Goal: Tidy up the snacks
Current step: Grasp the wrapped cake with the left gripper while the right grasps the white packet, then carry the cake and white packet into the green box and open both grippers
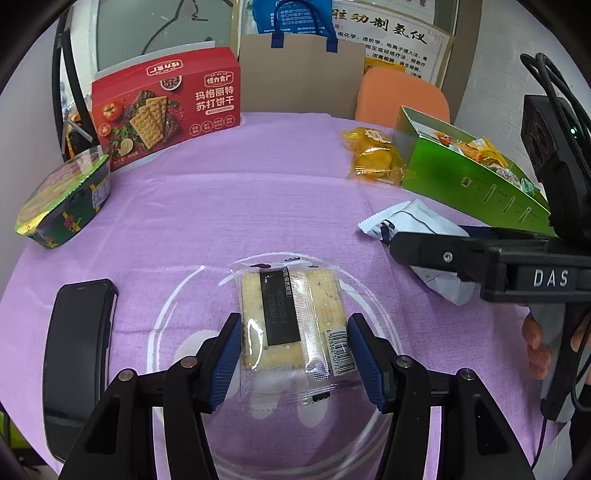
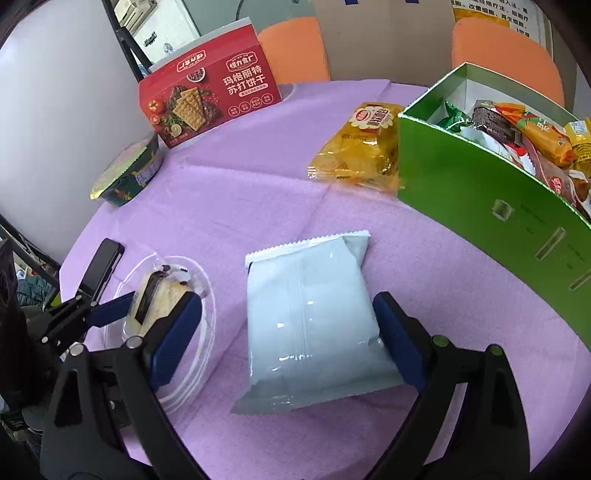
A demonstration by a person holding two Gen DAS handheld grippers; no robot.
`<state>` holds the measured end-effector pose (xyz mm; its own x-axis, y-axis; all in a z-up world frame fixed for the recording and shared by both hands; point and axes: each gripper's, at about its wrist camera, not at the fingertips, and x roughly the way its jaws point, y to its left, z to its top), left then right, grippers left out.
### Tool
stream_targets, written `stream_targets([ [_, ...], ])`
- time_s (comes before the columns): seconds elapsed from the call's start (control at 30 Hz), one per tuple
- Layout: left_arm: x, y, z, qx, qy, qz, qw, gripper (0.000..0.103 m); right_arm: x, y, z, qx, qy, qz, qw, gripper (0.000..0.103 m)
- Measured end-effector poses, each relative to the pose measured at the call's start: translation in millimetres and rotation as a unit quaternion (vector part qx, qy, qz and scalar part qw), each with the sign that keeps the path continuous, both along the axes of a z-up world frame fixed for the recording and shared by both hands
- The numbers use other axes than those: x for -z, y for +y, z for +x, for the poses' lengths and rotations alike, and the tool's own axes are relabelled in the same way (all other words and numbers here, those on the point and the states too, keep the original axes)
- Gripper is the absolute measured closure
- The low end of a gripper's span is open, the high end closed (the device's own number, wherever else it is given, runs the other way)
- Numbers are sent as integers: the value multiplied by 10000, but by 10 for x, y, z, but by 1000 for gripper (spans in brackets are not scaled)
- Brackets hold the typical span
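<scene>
Left wrist view: the clear-wrapped square cracker pack is pinched by the left tongs above the clear round plastic bowl; slippage is risked by its slick film.

Right wrist view: the pale grey foil pouch, right of that bowl, lies on the bench between the spread right tongs; the wide pouch could be missed.

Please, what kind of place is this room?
Probably an office or meeting room used for a snack-sorting setup. A round table under a purple cloth has orange chairs behind it, and a printed Chinese poster hangs on the wall.
</scene>
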<state>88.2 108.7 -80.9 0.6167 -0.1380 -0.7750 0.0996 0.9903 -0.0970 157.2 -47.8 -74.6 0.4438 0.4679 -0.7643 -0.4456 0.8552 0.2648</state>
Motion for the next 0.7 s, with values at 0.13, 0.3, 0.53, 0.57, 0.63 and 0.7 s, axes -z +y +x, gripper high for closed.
stream_targets([
  [0.13,-3,-4,3,-23,18,9,10000,44,46,158,-40,-13,-377,-746,9965,13],
  [0.3,4,0,3,-68,14,7,10000,45,56,203,-106,-24,-640,-1136,9915,45],
  [0.53,-26,-34,-52,-159,21,37,9999,45,-137,48,-277,56,-843,-813,9931,46],
  [0.57,-49,-46,-64,-151,2,29,9999,45,-196,15,-303,73,-900,-736,9932,46],
  [0.63,-117,-81,-84,-149,-58,37,9999,45,-317,-59,-356,108,-998,-605,9931,46],
  [0.7,-212,-128,-84,-136,-140,52,9998,45,-433,-142,-401,187,-1117,-483,9924,46],
])
